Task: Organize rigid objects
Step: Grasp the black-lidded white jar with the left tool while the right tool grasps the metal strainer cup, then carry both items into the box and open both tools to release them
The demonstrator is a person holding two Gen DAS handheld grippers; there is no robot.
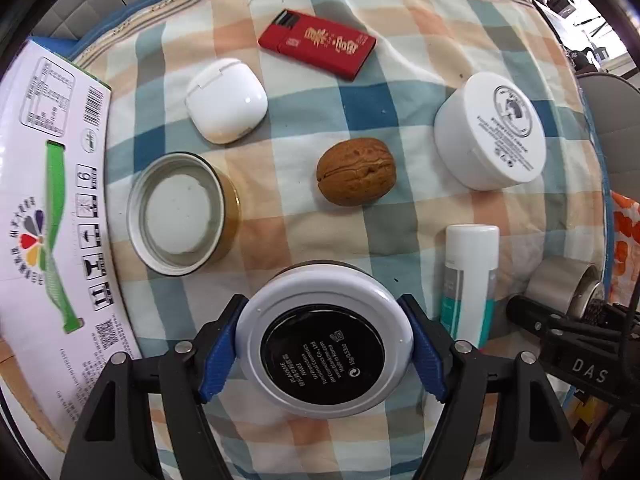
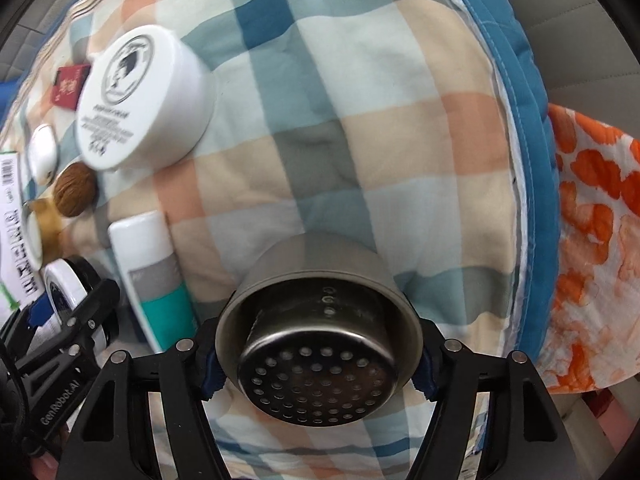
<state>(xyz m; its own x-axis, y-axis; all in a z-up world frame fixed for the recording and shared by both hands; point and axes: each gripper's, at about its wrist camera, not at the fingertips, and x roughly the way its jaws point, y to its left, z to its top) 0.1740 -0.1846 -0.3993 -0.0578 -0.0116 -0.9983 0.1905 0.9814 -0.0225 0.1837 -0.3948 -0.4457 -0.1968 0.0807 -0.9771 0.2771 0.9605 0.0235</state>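
Your left gripper [image 1: 324,354] was clamped, blue pads on either side, around a glossy round compact [image 1: 324,350], white-rimmed, its black base label reading "Made in Korea". Your right gripper [image 2: 318,354] pinched a brushed-metal strainer cup [image 2: 318,344] with a perforated bottom, low over the checked quilt [image 2: 360,140]. Beyond lay a wrinkled walnut [image 1: 356,171], a smooth white earbud case [image 1: 226,101], a red box [image 1: 318,43] with gold characters, a white jar [image 1: 490,132] whose lid print was unreadable, an upturned lid [image 1: 178,214], and a white-teal tube [image 1: 470,280], partly hidden.
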